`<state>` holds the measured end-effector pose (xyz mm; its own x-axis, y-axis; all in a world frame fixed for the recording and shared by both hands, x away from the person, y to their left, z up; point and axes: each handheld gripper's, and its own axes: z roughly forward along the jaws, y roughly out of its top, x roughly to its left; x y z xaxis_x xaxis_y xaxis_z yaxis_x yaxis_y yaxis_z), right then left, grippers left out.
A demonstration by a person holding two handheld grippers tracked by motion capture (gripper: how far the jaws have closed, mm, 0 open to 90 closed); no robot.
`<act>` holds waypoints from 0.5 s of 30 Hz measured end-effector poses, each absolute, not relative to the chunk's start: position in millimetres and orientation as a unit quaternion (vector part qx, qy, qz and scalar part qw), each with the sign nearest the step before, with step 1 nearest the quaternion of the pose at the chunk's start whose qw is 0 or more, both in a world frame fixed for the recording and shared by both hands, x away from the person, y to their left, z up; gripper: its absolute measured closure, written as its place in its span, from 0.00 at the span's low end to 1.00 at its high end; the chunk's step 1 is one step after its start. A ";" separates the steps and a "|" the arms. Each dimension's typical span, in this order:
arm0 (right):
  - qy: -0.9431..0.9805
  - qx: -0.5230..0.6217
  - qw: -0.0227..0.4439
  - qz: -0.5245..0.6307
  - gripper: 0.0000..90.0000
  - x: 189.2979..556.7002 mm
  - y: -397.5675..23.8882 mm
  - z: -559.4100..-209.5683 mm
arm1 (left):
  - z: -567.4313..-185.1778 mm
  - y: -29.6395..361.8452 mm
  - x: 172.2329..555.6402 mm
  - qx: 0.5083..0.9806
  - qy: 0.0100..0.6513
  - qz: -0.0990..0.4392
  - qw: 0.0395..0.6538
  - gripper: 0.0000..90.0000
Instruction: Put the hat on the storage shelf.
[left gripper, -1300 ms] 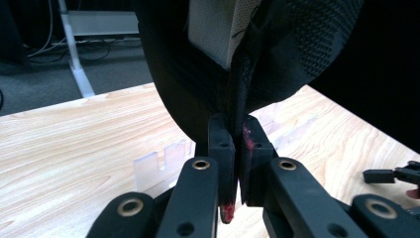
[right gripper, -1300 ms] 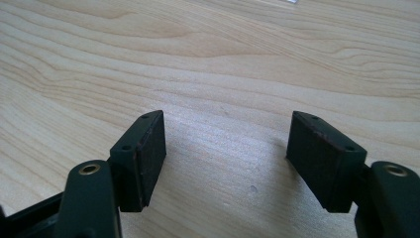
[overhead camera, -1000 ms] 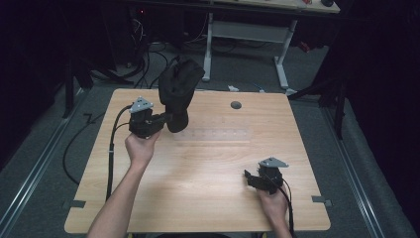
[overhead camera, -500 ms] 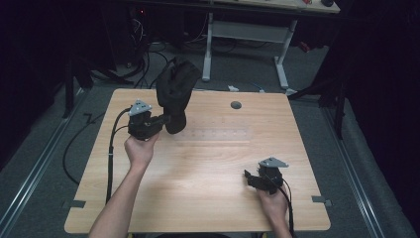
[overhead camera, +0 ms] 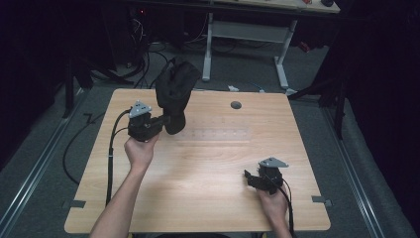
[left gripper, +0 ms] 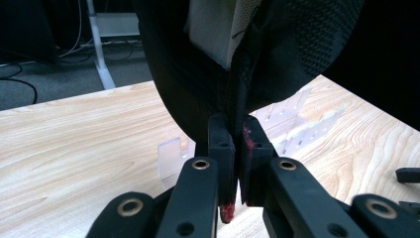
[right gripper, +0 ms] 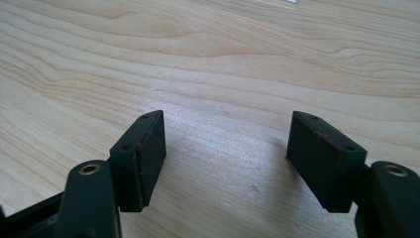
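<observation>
Moved: nothing; both hands stay put.
Left claw: clamped on black shoe, near surface's far-left corner.
Right claw: wide, empty, near-right edge.

A: The black bag runs off the top of the left gripper view; its upper part is cut away

B: And the clear plastic piece at lower centre sits partly behind it, too blurred to make out its shape
</observation>
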<state>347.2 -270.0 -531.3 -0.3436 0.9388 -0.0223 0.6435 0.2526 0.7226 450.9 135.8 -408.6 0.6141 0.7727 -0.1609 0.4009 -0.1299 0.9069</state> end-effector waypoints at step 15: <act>0.756 0.524 0.233 0.317 0.35 347.1 -269.8 -531.3 | -421.2 133.9 451.3 0.733 0.411 0.171 0.514 0.96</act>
